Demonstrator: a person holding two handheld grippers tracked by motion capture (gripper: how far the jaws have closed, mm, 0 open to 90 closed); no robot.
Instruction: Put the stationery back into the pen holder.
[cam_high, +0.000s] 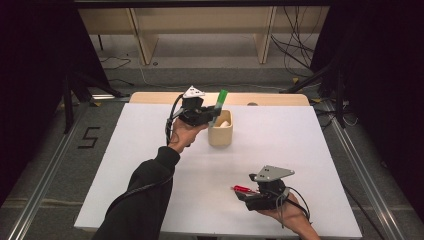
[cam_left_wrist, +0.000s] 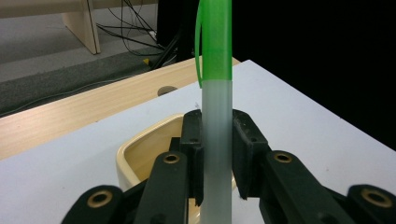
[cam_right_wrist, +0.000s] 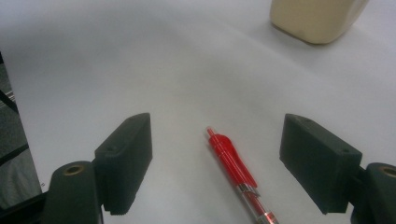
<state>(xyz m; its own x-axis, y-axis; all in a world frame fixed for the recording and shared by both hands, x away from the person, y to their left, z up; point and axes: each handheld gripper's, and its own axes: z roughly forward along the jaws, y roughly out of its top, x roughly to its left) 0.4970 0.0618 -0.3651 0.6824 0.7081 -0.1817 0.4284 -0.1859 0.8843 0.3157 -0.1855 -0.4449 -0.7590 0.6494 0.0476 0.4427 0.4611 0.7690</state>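
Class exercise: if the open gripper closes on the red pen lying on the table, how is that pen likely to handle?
The red pen looks rigid, so it should keep its shape. Its round, glossy barrel lies flat on the white table, so a nudge might roll it. The right gripper straddles it with jaws wide apart; slim as it is, it may slip.

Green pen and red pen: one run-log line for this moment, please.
left gripper: shut on green pen, above cup | right gripper: open around red pen on table
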